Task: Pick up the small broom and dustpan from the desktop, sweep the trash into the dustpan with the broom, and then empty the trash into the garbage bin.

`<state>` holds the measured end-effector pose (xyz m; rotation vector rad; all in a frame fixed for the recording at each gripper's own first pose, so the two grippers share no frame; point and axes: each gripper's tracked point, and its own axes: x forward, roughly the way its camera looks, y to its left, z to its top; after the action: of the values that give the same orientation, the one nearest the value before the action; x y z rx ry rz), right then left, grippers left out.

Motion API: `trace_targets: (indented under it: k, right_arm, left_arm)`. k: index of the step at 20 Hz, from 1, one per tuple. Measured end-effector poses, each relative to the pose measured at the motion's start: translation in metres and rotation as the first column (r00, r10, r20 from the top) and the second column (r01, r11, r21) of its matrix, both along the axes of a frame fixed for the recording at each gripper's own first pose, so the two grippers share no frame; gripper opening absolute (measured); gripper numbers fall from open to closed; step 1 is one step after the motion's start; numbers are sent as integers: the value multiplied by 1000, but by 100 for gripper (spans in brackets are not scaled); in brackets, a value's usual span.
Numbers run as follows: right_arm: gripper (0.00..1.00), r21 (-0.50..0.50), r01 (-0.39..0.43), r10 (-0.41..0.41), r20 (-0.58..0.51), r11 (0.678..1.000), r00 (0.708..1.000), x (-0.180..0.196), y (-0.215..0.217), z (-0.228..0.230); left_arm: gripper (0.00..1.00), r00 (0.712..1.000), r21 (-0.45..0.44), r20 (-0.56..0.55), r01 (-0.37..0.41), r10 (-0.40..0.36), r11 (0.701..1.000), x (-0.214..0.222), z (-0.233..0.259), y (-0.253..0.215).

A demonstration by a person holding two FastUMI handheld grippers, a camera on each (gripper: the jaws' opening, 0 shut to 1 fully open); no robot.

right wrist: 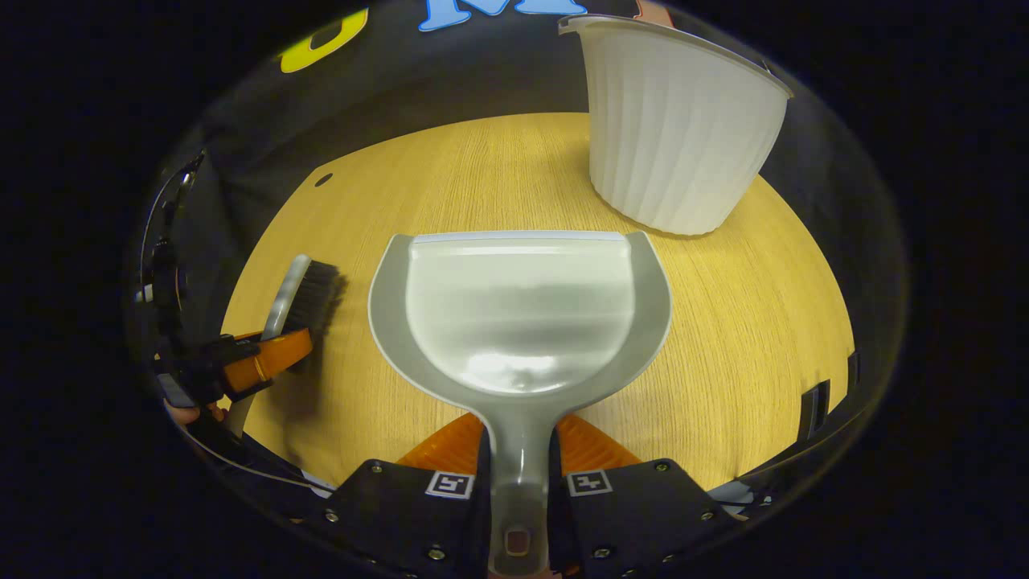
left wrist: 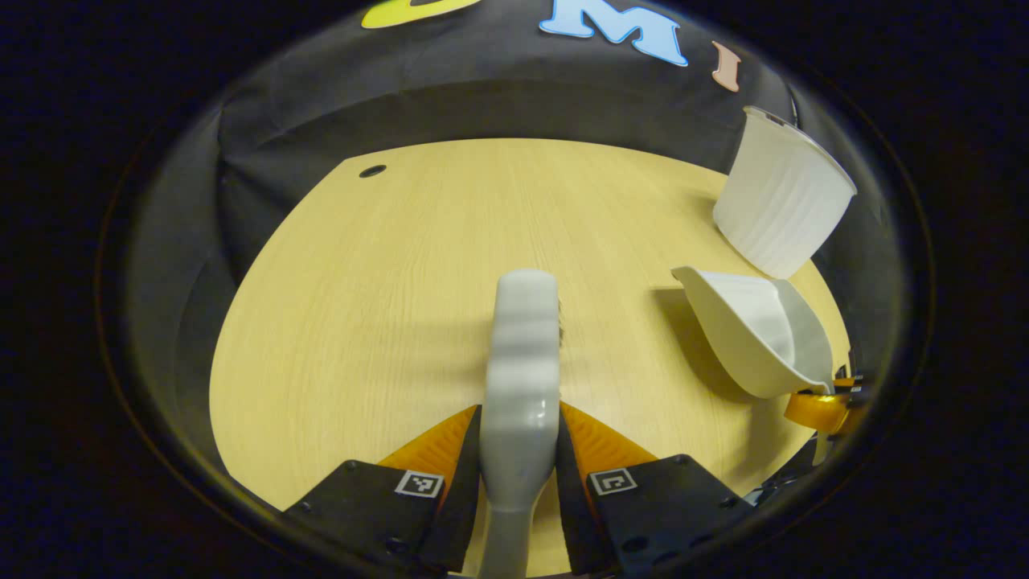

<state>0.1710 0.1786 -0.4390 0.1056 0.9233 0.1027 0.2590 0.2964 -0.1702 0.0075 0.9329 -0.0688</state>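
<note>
Left gripper (left wrist: 518, 450): nearest the lens in the left gripper view, both fingers pinching the pale grey plastic handle of the small broom (left wrist: 521, 378); the broom head points toward the table's far edge, its dark bristles facing down.

Right gripper (right wrist: 518, 454): fingers clamped on the grey stem of the dustpan (right wrist: 518, 322), a white-and-grey plastic scoop, open mouth toward the far edge, its tray bare.

Light wood-grain table (left wrist: 386, 281): carries the bin; one small dark round hole near its far left corner.

White ribbed plastic garbage bin (right wrist: 675, 129): upright, near the far right corner, just beyond the dustpan's lip.

Broom and left gripper also appear at the left of the right gripper view, near the table's left edge, beside the dustpan, apart from it.
</note>
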Motion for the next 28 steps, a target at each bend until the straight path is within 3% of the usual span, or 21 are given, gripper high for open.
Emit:
trace_targets:
  k: [1,2,12,20,22,24,25,27,28]
  right_arm:
    - [23,1,10,-10,-2,1000,1000,0,1,-1]
    - [28,4,19,-19,-4,1000,1000,1,2,-1]
    - [31,-42,-7,6,-23,999,1000,-1,-2,-2]
    - [39,-5,-12,12,-22,1000,1000,-7,0,-1]
    - [39,-2,-15,15,-22,1000,1000,-8,0,-1]
    - [49,1,-27,27,-26,1000,999,-10,-1,2]
    - [49,1,-33,33,-23,999,999,-11,-1,3]
    - [65,14,-49,49,-16,999,999,-14,2,8]
    - [69,8,-50,50,-11,999,999,-16,0,8]
  left_arm:
    - [50,1000,-1,-3,-1,1,1000,2,-1,-2]
    - [50,1000,-3,-6,2,-2,1000,1,-2,-3]
    - [54,1000,40,-1,11,-11,999,8,-7,-12]
    - [56,1000,60,22,15,-16,998,32,20,-16]
    - [74,999,59,33,19,-21,998,40,31,-19]
    - [83,999,54,46,18,-21,998,50,43,-21]
    - [91,998,55,57,15,-18,998,57,51,-21]
    - [94,997,52,77,6,-10,999,70,67,-21]
    - [94,996,51,85,-5,0,999,78,76,-20]
